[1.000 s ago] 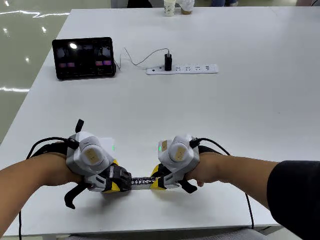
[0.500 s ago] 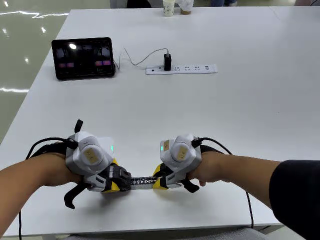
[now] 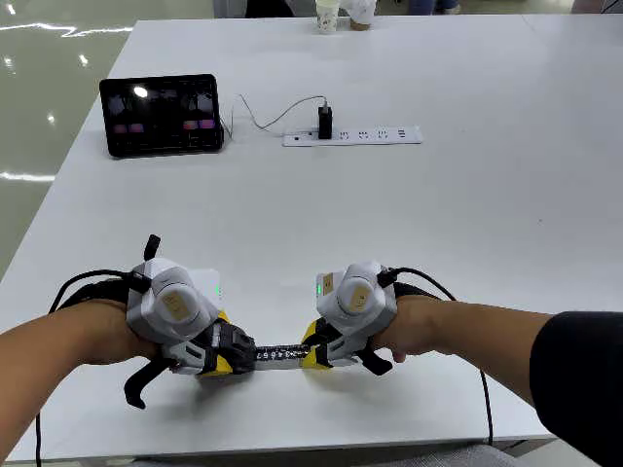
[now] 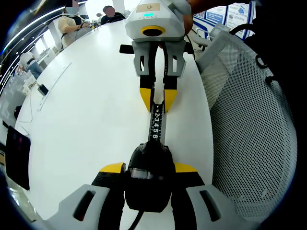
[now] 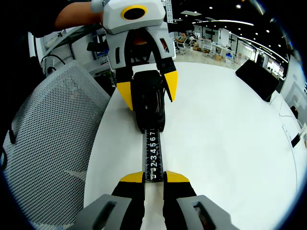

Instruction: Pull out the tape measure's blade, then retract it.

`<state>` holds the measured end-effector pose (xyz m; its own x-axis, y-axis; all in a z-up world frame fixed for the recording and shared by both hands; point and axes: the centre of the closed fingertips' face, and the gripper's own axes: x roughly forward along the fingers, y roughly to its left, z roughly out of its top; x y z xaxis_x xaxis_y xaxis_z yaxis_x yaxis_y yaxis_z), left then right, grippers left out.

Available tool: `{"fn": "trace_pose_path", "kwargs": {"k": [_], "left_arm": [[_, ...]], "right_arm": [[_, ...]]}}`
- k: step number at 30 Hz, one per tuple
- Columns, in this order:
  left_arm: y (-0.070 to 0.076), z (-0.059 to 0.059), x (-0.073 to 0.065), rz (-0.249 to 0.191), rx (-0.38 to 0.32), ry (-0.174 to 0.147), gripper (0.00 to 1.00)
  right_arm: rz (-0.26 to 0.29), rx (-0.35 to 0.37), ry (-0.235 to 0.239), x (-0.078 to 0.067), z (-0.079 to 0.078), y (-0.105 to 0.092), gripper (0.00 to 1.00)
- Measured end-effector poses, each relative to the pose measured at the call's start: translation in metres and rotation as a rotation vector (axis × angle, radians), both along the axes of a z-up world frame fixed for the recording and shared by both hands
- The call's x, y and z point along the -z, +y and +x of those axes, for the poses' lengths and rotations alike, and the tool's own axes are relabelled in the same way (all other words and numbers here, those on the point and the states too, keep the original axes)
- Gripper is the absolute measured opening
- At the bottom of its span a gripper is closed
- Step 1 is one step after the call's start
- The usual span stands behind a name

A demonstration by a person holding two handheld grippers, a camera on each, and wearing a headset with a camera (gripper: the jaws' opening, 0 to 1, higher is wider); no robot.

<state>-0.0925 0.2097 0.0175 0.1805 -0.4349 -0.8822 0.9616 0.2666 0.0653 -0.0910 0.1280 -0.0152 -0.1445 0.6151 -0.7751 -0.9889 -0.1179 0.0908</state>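
Case (image 4: 148,184): black, clenched between the left gripper's (image 4: 148,167) fingers.
Blade (image 5: 152,151): black with white numerals, a short stretch out, its tip pinched by the right gripper (image 5: 154,178).

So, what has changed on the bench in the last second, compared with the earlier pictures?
The right gripper, shut on the end of the blade, has moved a little to the person's right, so slightly more tape shows between it and the case. Nothing was taken hold of or let go. The left gripper stays clamped on the case in the same place; the tablet and power strip have not moved.
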Motion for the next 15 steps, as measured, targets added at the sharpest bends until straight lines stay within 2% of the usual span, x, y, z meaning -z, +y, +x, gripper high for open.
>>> {"fn": "trace_pose_path", "kwargs": {"k": [15], "left_arm": [[-0.0002,-0.0002,0.0004,-0.003,0.000,0.000,0.31]], "right_arm": [[-0.005,0.007,0.003,-0.0001,0.0018,-0.0072,0.10]]}}
